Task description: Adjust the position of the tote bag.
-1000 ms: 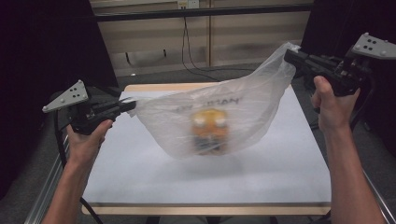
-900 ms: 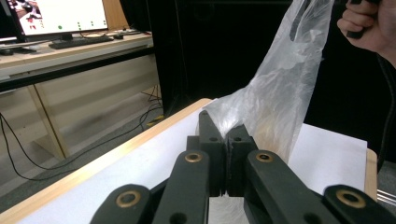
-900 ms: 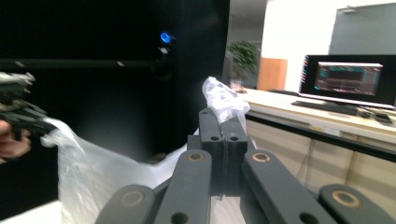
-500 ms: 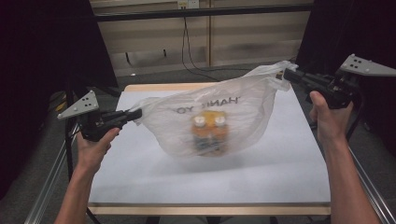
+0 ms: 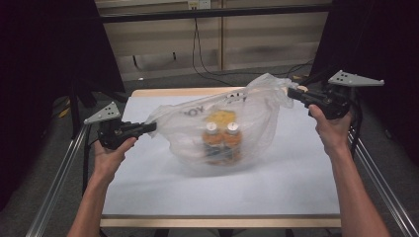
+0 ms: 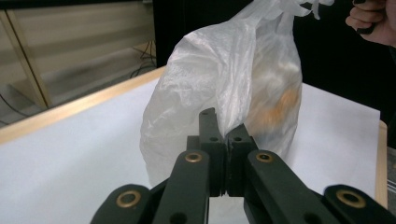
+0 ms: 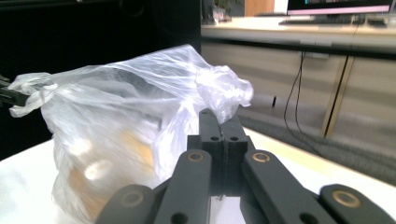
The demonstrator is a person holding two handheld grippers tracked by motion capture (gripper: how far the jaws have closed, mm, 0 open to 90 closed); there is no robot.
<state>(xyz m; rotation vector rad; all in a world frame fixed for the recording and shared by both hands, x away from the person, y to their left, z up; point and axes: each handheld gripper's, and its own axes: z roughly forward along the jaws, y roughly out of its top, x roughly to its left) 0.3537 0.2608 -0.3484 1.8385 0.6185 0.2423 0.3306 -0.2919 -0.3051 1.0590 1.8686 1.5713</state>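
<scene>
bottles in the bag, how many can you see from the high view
2 bottles with white caps stand side by side in the plastic bag: one on the left, one on the right. The wrinkled plastic and an orange-yellow item behind them may hide more.

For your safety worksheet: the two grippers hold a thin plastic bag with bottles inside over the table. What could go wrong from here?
1. The plastic bag is pinched only at its thin edges by the left gripper and right gripper; the film might tear or slip out.
2. The bottles stand upright inside the loose bag; they could tip over on the table.
</scene>
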